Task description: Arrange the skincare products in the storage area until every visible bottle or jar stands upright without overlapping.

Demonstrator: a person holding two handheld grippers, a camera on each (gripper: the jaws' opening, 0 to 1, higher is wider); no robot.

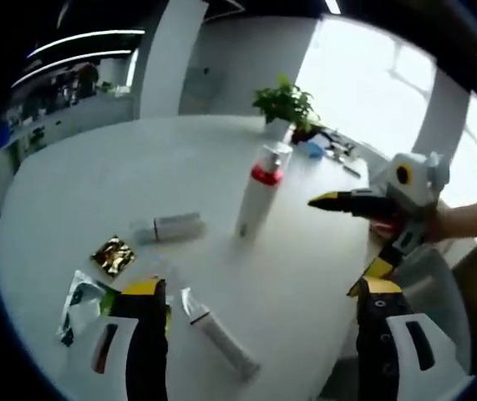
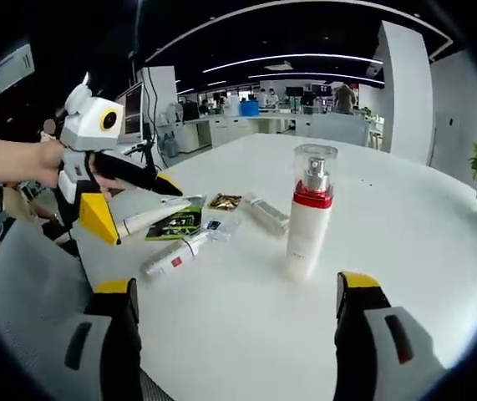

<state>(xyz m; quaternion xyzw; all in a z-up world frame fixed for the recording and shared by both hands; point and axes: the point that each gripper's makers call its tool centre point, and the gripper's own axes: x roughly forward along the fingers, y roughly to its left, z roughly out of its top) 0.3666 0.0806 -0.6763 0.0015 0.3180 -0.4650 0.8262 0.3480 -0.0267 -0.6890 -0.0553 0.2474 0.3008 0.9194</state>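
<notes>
White round table point(image 1: 96, 167): spanning the middle of the left gripper view and the lower half of the right gripper view.

Potted green plant point(image 1: 286, 104): standing at the table's far edge, upper centre of the left gripper view; its leaves showing at the right edge of the right gripper view.

Small blue item point(image 1: 312, 149): lying just right of the plant pot; kind unclear.

White pillar point(image 2: 405, 92): rising at upper right of the right gripper view.

Office desks point(image 2: 255, 125): running across the upper centre background, people standing behind them.

Ceiling light strips point(image 2: 305, 58): glowing overhead.

Grey chair point(image 2: 21, 284): sitting at lower left.
</notes>
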